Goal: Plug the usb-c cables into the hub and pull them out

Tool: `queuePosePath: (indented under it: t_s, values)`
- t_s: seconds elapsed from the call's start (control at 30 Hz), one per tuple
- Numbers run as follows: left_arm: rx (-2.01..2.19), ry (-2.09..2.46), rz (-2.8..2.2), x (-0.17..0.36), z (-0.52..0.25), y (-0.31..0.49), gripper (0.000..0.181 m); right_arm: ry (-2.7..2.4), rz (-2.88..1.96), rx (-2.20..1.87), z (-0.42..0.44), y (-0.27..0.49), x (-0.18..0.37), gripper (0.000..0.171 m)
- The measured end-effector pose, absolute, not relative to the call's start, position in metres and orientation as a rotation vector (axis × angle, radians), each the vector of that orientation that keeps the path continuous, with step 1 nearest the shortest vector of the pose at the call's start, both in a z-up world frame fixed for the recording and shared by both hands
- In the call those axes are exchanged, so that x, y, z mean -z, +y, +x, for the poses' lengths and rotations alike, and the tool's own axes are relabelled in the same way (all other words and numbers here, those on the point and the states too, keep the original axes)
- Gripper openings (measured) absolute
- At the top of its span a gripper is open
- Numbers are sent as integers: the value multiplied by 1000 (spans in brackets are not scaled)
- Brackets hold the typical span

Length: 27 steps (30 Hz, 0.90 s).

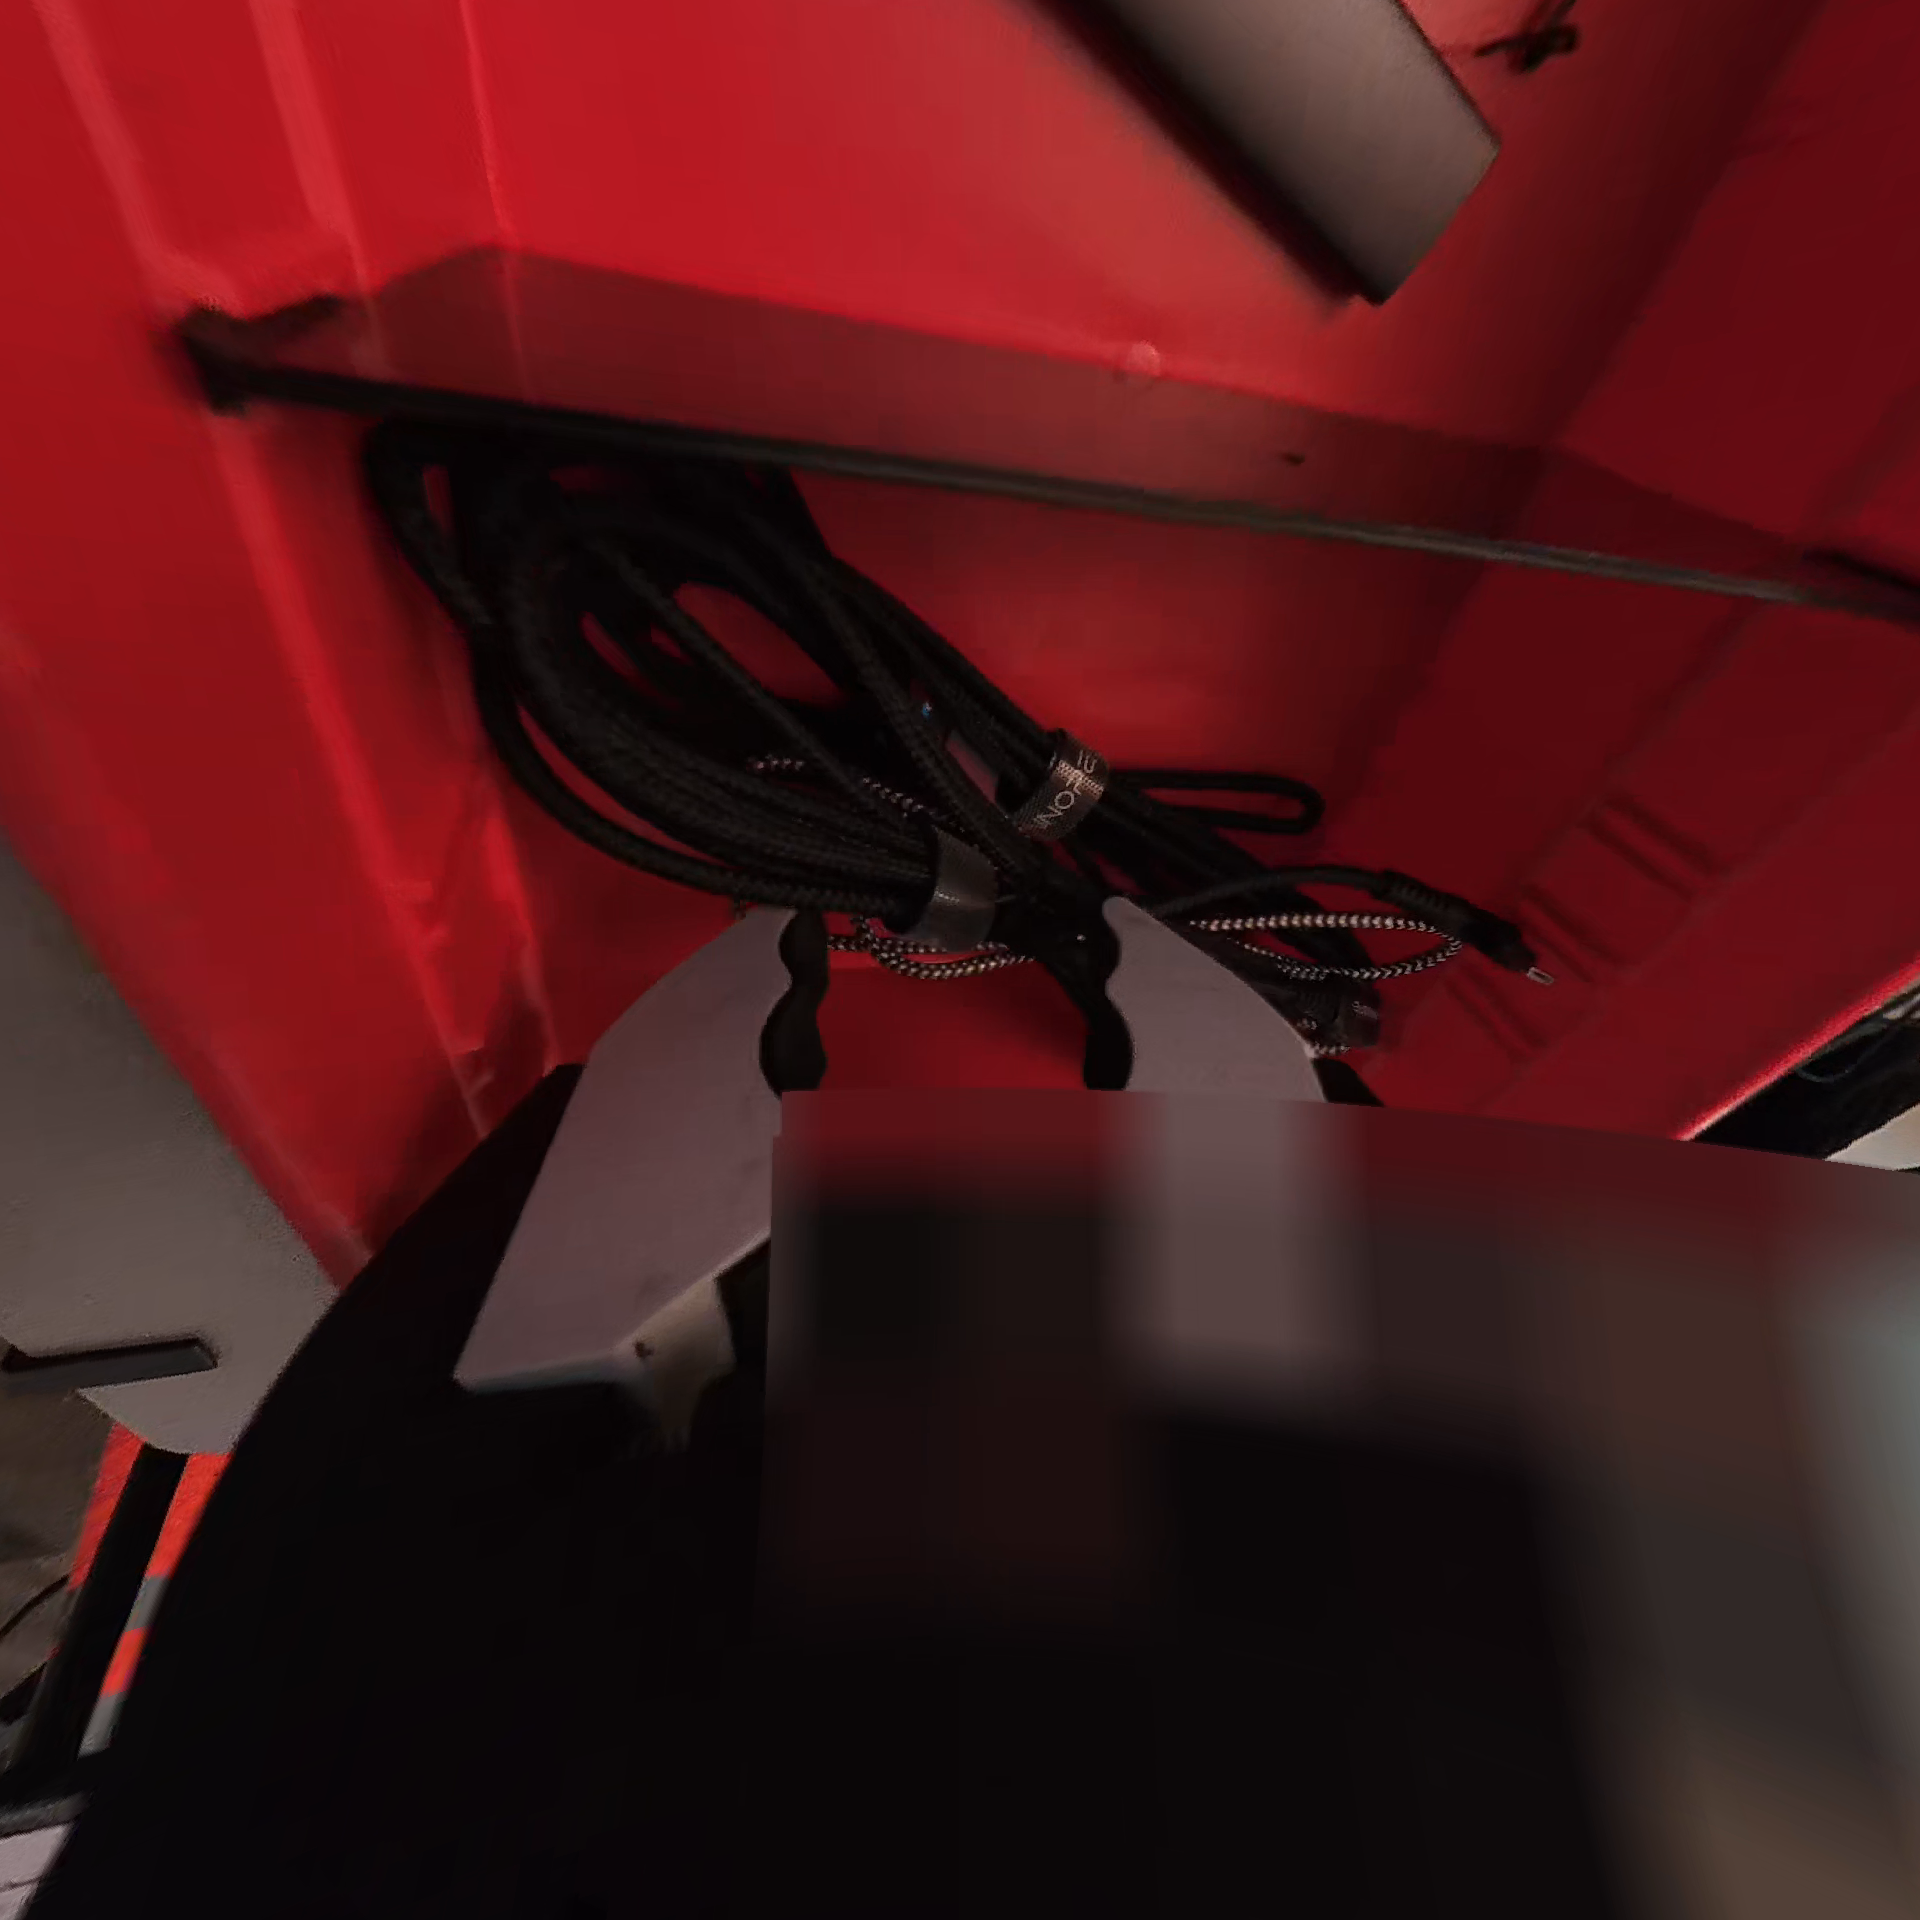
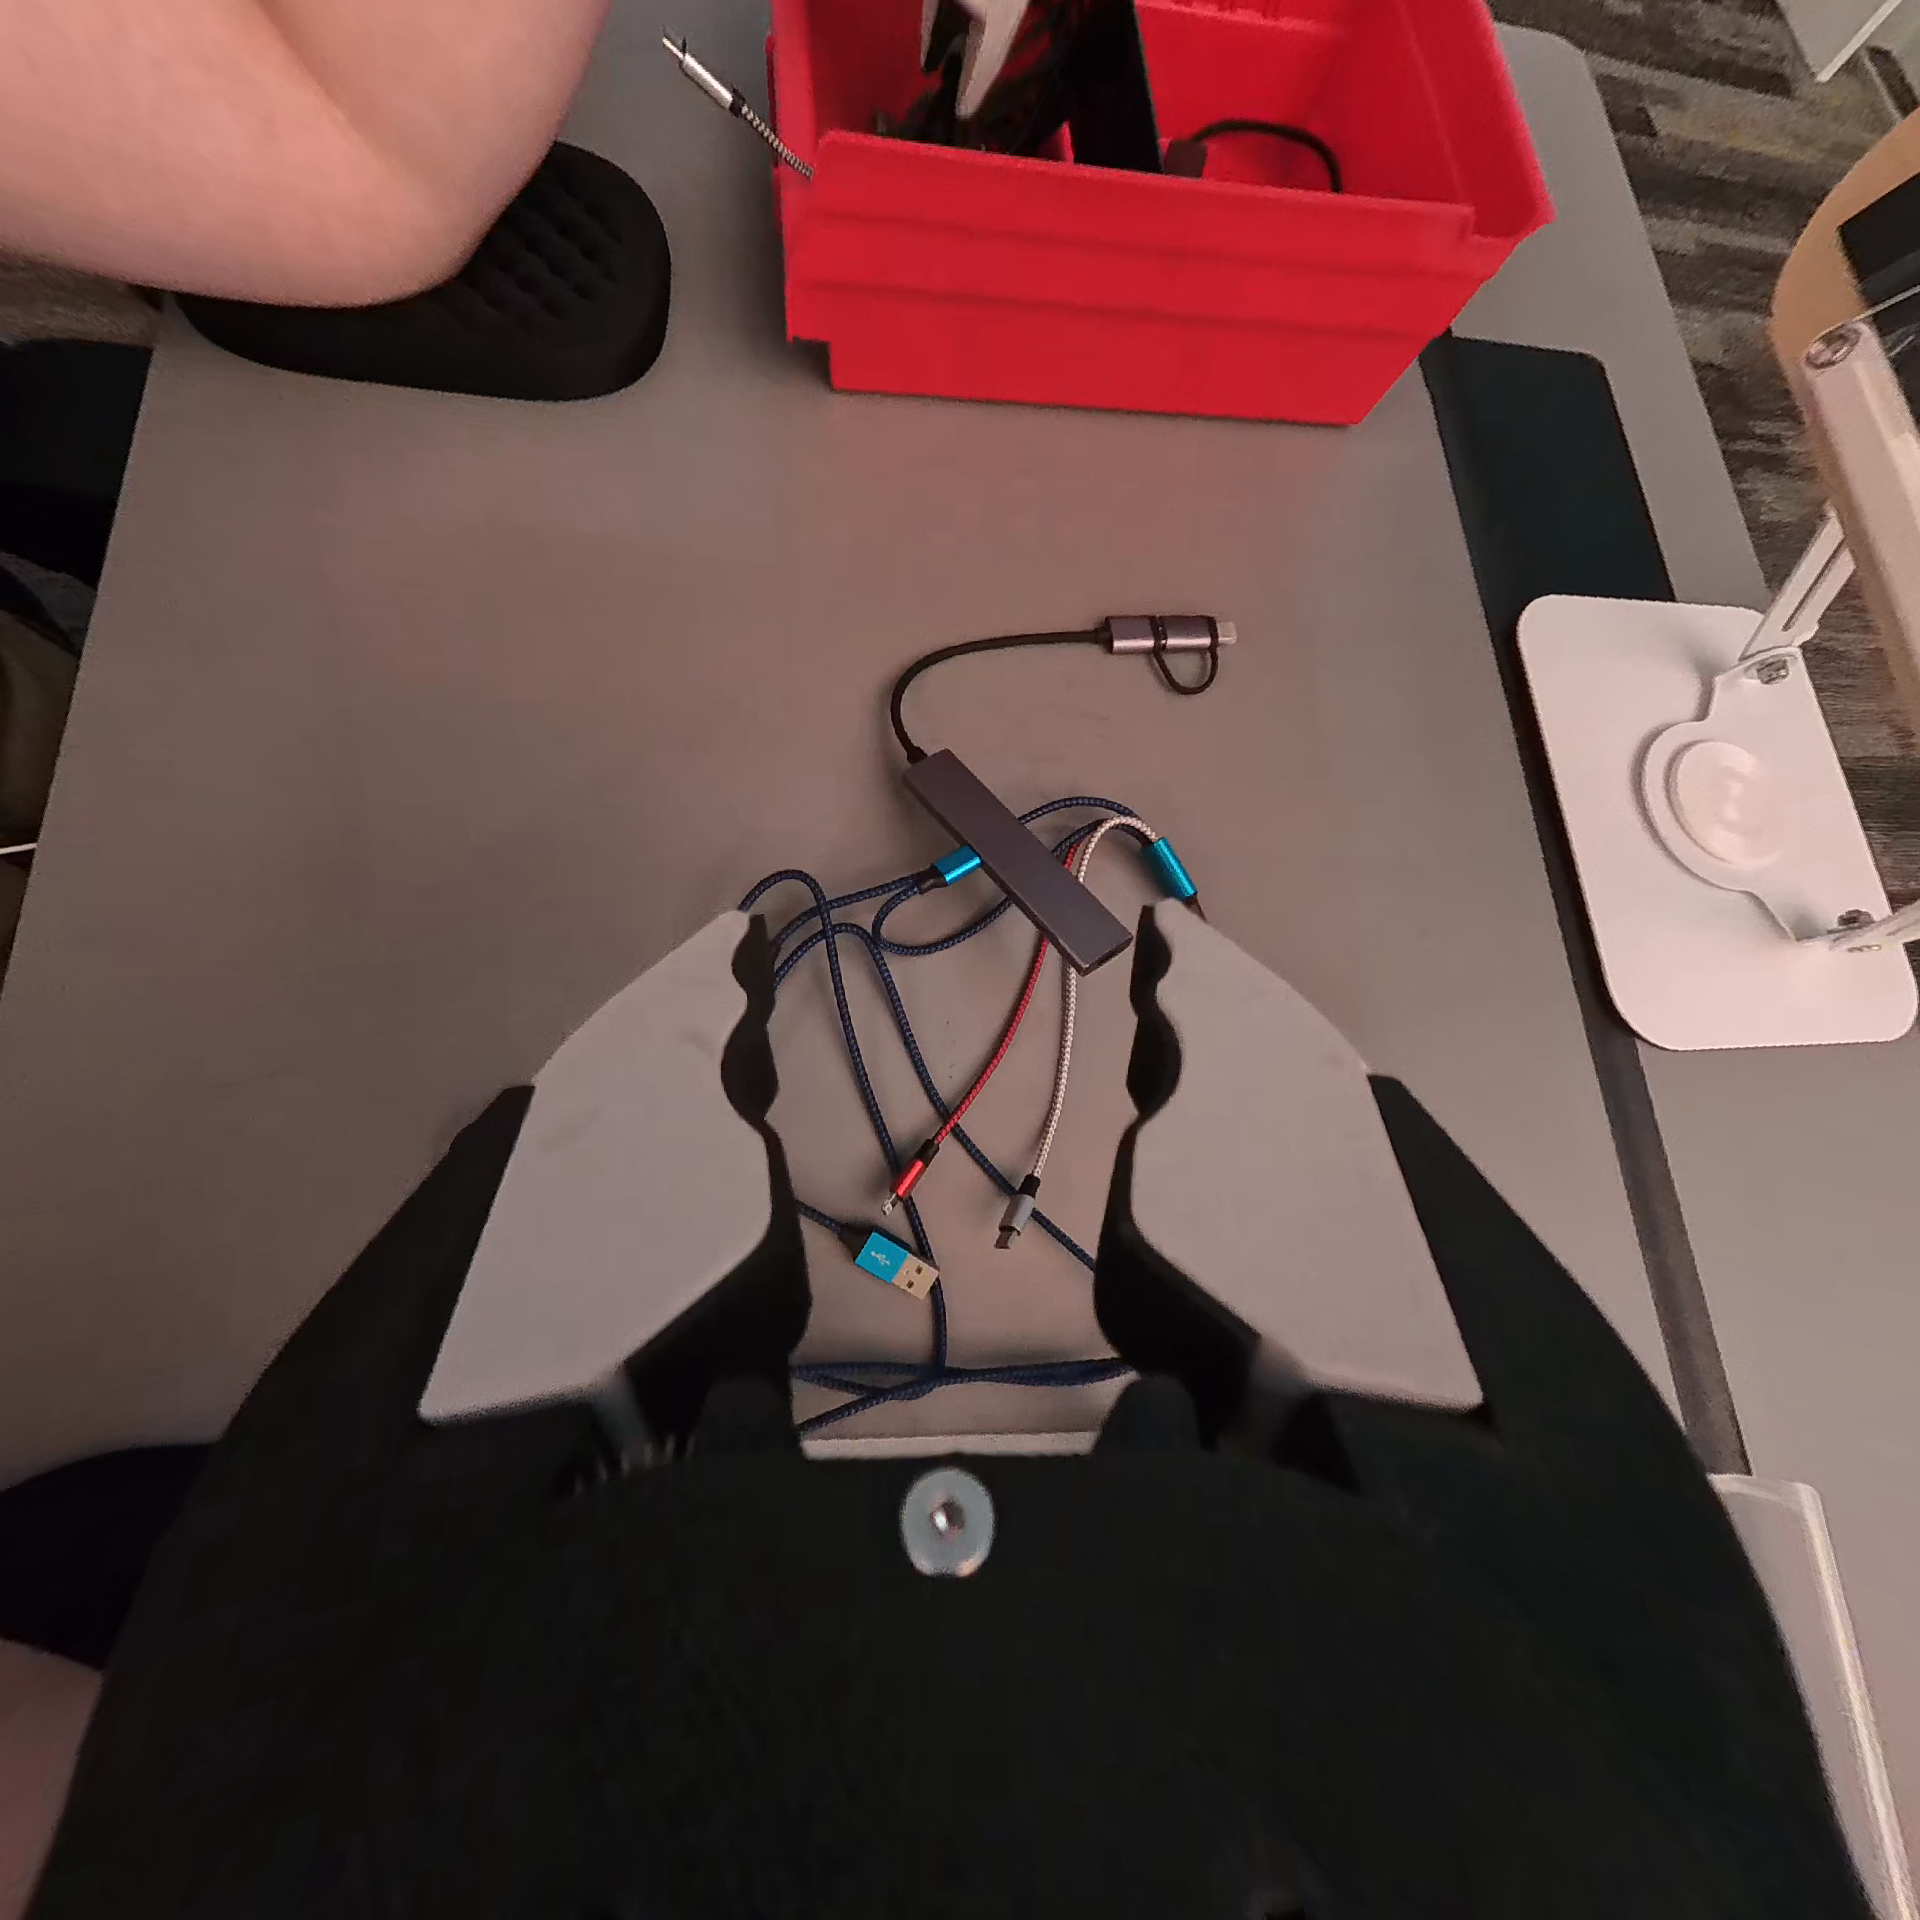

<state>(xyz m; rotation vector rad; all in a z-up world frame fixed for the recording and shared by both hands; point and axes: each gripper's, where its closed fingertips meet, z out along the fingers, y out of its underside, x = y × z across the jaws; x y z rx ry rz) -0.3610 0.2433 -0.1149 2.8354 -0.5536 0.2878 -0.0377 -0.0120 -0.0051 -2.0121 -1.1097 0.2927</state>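
A: Right gripper (image 2: 951,935) gapes, empty, above the hub (image 2: 1016,864) at twelve o'clock.

B: Left gripper (image 1: 951,935), apart too, risks snagging bundled cables (image 1: 790,748) in the red bin (image 2: 1143,281).

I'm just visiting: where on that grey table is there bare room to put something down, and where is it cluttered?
Bare table lies between the red bin, the black pad and the hub. The strip between the hub and the white stand base is also free. It is crowded under the right gripper, where braided cables tangle around the hub.
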Motion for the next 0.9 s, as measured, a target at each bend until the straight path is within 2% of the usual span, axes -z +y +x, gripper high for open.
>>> queuePosePath:
  t_s: [0.13,0.2,0.27,0.37,0.43,0.53,0.67,0.9]
  values:
    - [-348,-610,2883,101,-360,245,29,-1124,-2034,-283,-37,-13,10,66]
    - [-339,-662,2924,91,-360,246,25,-1128,-2038,-275,-37,-13,11,66]
    - [-321,-763,2999,75,-358,252,0,-1127,-2041,-261,-36,-12,11,64]
    - [-520,-873,3207,28,-337,262,0,-1125,-2046,-259,-35,-11,12,64]
    - [-512,-929,3250,16,-336,255,0,-1126,-2049,-254,-35,-11,13,63]
    - [-452,-920,3111,38,-343,239,1,-1126,-2057,-239,-34,-10,15,63]
    - [-758,-1070,2787,55,-312,219,4,-1135,-2049,-242,-35,-11,14,63]
    - [-767,-1405,2490,72,-302,194,40,-1134,-2062,-263,-34,-10,18,63]
